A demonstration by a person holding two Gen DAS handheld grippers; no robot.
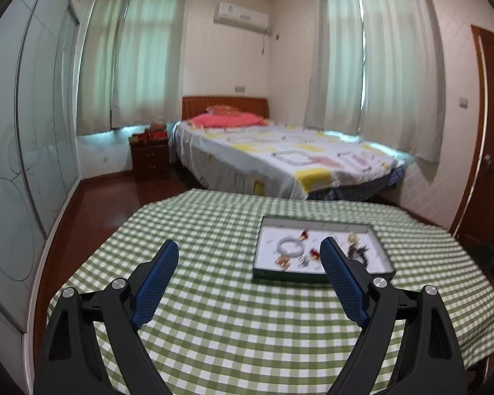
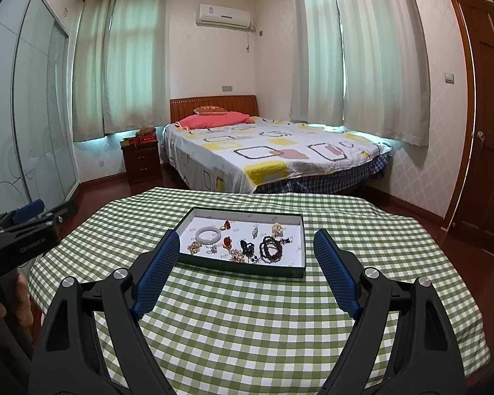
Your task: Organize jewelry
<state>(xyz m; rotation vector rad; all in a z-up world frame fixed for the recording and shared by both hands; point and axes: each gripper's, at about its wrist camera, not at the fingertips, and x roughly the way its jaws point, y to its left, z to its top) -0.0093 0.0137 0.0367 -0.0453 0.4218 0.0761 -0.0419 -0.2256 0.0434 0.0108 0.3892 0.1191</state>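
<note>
So, a shallow green-walled tray (image 2: 247,268) with a white floor is set on the table (image 2: 247,329), which is covered in green-and-white check cloth. The jewelry is all scattered inside it: a pale bangle (image 2: 208,235) toward the tray's 9 o'clock side, a dark beaded bracelet (image 2: 270,247) toward 4 o'clock, red earrings (image 2: 226,224) near 12, plus a few gold bits that can't really be made out.

The right hand-held gripper (image 2: 243,243) is held just short of the tray's near wall with its blue pads spread wide, nothing between them. The tray is seen at 12 o'clock from it.

The left hand-held gripper (image 1: 249,250) is likewise spread wide and empty, and the tray (image 1: 322,276) is found at roughly 1 o'clock, partly behind its right finger (image 1: 341,279). That view is a bit blurred.
</note>
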